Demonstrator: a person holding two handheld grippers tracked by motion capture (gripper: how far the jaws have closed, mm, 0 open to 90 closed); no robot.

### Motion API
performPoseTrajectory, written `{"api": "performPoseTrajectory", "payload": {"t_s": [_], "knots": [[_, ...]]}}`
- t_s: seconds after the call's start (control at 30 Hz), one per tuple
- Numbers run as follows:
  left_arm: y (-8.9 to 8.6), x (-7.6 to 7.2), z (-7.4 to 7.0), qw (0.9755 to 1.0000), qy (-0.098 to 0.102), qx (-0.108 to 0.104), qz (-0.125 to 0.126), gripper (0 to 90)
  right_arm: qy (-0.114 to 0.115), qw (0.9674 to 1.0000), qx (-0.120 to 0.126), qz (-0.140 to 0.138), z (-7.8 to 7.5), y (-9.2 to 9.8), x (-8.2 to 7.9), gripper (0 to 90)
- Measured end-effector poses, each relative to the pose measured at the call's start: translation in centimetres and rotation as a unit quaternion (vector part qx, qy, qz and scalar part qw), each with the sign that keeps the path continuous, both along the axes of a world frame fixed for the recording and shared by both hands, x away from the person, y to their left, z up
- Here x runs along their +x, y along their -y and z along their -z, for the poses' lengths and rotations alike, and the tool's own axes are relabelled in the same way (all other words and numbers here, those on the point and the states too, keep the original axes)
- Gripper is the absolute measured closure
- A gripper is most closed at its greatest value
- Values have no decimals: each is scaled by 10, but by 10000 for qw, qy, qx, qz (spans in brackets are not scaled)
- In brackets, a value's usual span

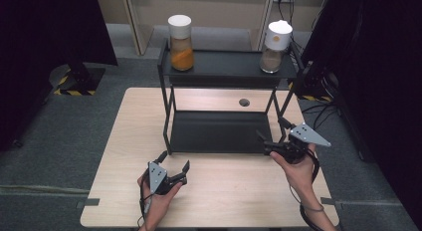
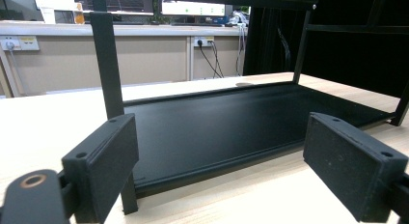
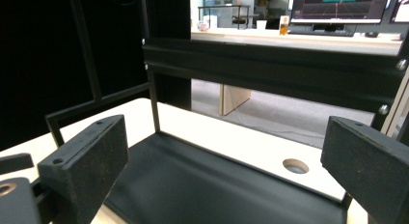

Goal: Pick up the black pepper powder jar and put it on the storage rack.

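A black two-tier rack stands on the wooden table. On its top shelf are a jar of orange stuff at the left end and a jar of brown stuff at the right end, both with white lids. My left gripper is open and empty near the front of the table, pointing at the rack's lower shelf. My right gripper is open and empty at the lower shelf's front right corner. In the right gripper view the jaws stand wide apart over the lower shelf.
A round hole is cut in the tabletop behind the lower shelf. Dark curtains hang at both sides of the room. Grey floor surrounds the table, and a wall with sockets lies beyond it.
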State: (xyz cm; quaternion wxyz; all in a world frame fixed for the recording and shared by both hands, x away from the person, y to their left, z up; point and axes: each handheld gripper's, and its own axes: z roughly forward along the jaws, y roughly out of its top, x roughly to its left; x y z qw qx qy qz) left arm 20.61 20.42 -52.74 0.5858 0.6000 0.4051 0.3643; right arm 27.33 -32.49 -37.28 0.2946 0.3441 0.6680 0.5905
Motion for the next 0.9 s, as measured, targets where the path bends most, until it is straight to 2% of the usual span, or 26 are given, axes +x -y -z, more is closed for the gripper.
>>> {"api": "performPoseTrajectory", "payload": {"t_s": [0.37,0.9], "knots": [[0,0,0,10000,7,-3,-3,118,14,10000,45,56,11,1,-7,35],[0,0,0,10000,10,-1,-1,118,-198,9997,72,81,34,4,-16,34]]}}
